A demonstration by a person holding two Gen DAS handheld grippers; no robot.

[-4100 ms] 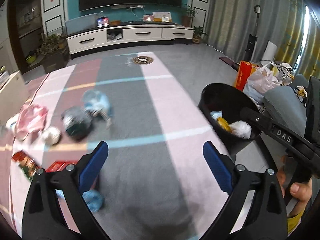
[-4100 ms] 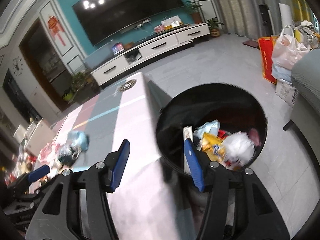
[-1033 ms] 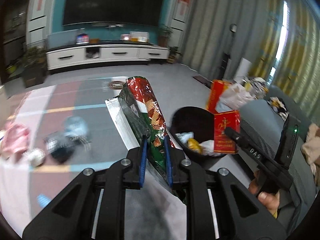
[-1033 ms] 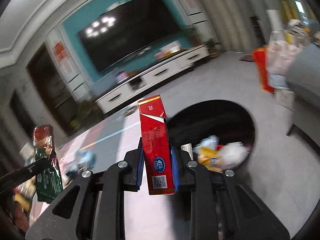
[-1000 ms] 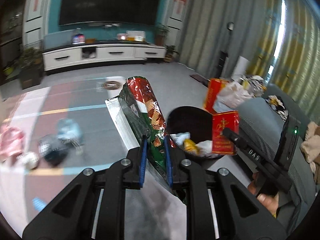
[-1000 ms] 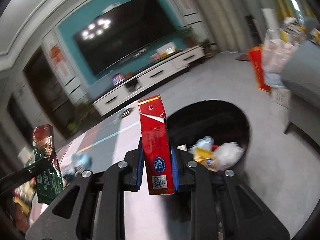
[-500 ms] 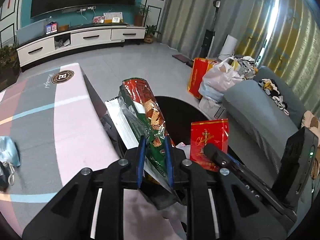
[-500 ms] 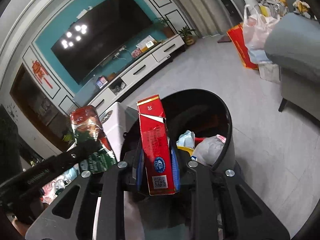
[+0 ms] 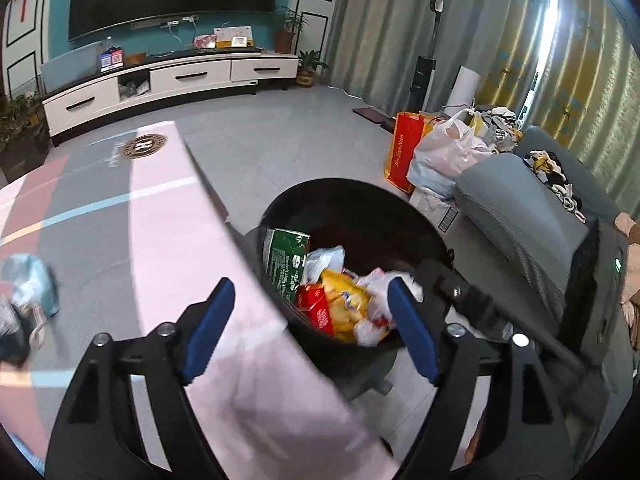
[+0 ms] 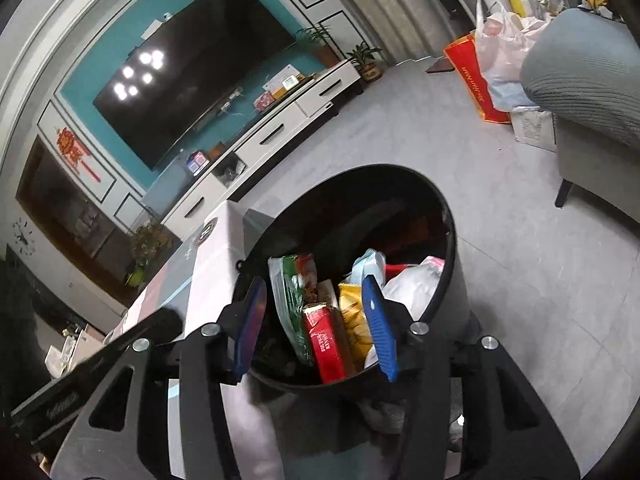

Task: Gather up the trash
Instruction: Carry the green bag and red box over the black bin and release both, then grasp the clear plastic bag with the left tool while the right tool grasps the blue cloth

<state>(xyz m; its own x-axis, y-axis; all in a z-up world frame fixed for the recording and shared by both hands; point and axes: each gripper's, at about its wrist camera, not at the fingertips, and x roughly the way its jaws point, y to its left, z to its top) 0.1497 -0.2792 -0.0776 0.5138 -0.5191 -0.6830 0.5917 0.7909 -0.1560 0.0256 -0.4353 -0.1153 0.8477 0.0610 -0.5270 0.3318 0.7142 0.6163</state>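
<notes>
Both wrappers [image 10: 294, 300] inside bin [image 10: 450, 240]

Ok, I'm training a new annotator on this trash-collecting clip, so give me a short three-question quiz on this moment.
1. True or false: the left gripper is clamped on the green snack wrapper.
2. Where does the flat red carton lie now? A) on the pink and grey striped tabletop B) inside the round black trash bin C) in the right gripper
3. Fill in: both grippers hang over the bin with their blue pads ____.

Key
1. False: its jaws have just been opening, nothing is between them, and the wrapper lies in the bin.
2. B.
3. Apart; the right jaws have just been opening too.
</notes>
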